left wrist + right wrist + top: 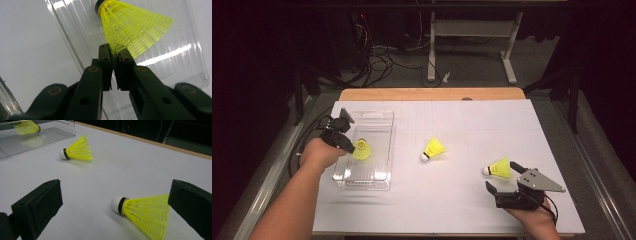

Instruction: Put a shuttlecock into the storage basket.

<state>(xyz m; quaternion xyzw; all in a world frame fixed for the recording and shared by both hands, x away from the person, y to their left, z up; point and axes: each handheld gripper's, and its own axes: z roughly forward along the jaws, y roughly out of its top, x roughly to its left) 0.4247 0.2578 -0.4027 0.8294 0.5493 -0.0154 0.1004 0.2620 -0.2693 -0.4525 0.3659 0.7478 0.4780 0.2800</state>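
Observation:
Three yellow shuttlecocks with white corks. My left gripper is shut on the skirt edge of one shuttlecock and holds it over the clear plastic tray. In the left gripper view the jaws pinch the mesh skirt, with the cork pointing away. A second shuttlecock lies on the white table at centre. The third shuttlecock lies on its side between the open jaws of my right gripper. In the right gripper view that shuttlecock rests close to the right jaw, which does not grip it.
The white sheet covers the table, with a wooden edge at the back. The tray and the centre shuttlecock lie beyond my right gripper. Cables and a desk frame stand on the floor behind.

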